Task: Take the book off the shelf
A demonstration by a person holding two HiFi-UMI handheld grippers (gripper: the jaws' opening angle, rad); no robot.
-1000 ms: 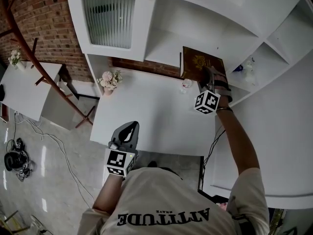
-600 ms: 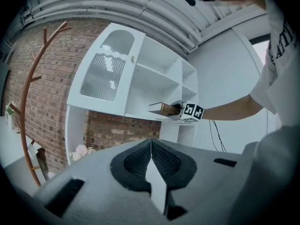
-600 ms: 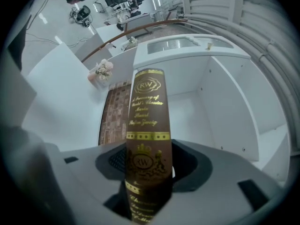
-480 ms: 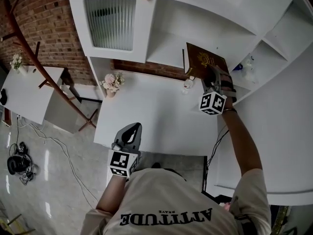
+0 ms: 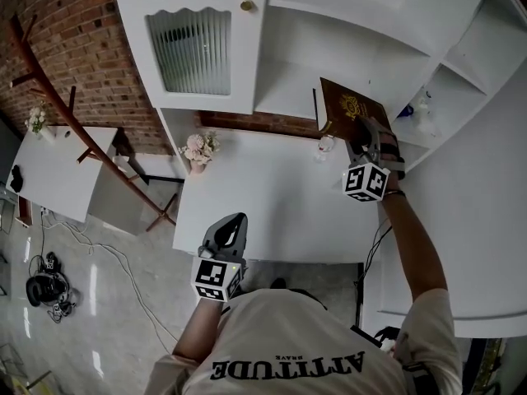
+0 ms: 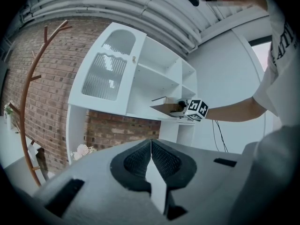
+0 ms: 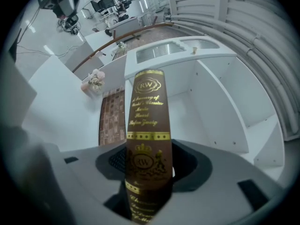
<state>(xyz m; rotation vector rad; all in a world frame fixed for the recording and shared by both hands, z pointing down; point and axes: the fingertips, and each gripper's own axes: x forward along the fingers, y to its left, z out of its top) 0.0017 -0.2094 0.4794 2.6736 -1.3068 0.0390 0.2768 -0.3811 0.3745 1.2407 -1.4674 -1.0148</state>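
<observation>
The brown book [image 5: 346,107] with gold print leans out at the front edge of the white shelf unit's [image 5: 288,89] lower shelf, above the desk. My right gripper [image 5: 361,132] is shut on the book; its jaws have just been closing, with the book between them. In the right gripper view the book's spine [image 7: 146,125] stands upright between the two pads of the right gripper [image 7: 146,165]. My left gripper [image 5: 229,227] hangs shut and empty at the desk's front edge. In the left gripper view the left gripper's [image 6: 151,156] pads meet, and the book [image 6: 164,108] shows far off.
A white desk [image 5: 263,204] lies under the shelves, with a pot of flowers [image 5: 198,148] at its back left and a small glass item [image 5: 325,146] below the book. A ribbed-glass cabinet door [image 5: 193,48], a wooden coat rack [image 5: 74,130] and a side table [image 5: 49,171] stand left.
The right gripper has risen a little and rolled slightly with the book in it. The left gripper has stayed in place.
</observation>
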